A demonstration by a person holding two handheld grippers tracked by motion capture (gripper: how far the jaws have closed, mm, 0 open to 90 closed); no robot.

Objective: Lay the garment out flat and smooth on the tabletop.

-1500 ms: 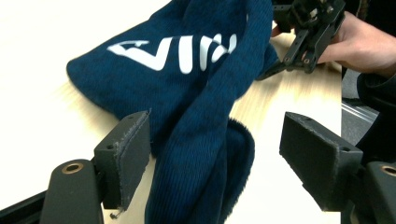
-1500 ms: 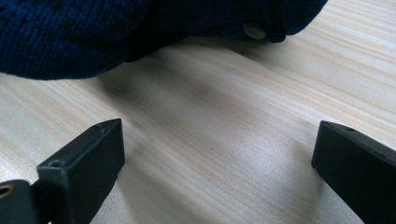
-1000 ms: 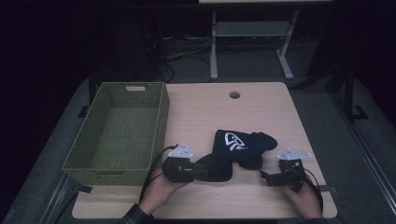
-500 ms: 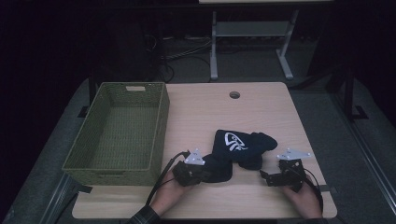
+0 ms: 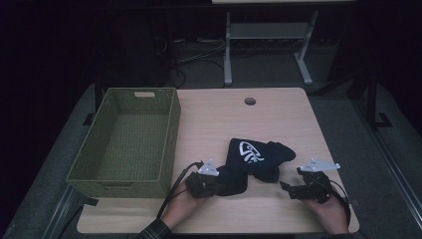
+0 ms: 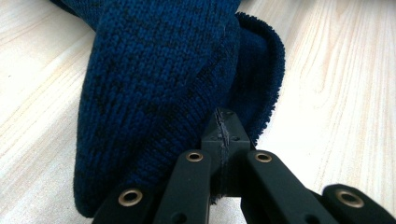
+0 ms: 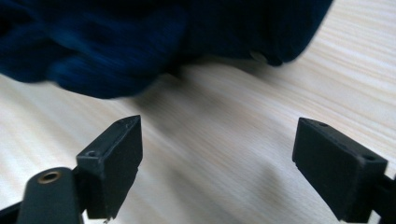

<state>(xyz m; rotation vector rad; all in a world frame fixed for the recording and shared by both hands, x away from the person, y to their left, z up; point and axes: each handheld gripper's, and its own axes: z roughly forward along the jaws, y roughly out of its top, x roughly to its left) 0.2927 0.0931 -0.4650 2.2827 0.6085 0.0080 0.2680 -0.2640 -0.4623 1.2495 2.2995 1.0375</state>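
A dark blue knit hat [image 5: 259, 154] with a white logo lies crumpled on the near half of the wooden table [image 5: 278, 114]. My left gripper [image 5: 219, 181] is at the hat's near-left end. In the left gripper view its jaws are pressed together, the left gripper [image 6: 224, 128] shut on a fold of the hat [image 6: 154, 93]. My right gripper [image 5: 288, 186] rests low on the table, just right of the hat. The right gripper [image 7: 217, 158] stands open with bare wood between its jaws, which have just been closing a little. The hat [image 7: 116, 42] lies ahead of it.
A green woven basket [image 5: 171, 134] with nothing in it stands on the left side of the table. A round cable hole [image 5: 250, 101] sits near the far edge. Beyond the table are a metal stand and cables on a dark floor.
My left gripper has moved down and to the right, into the hat's near end, and closed on its fabric. The right hand has stayed in place.
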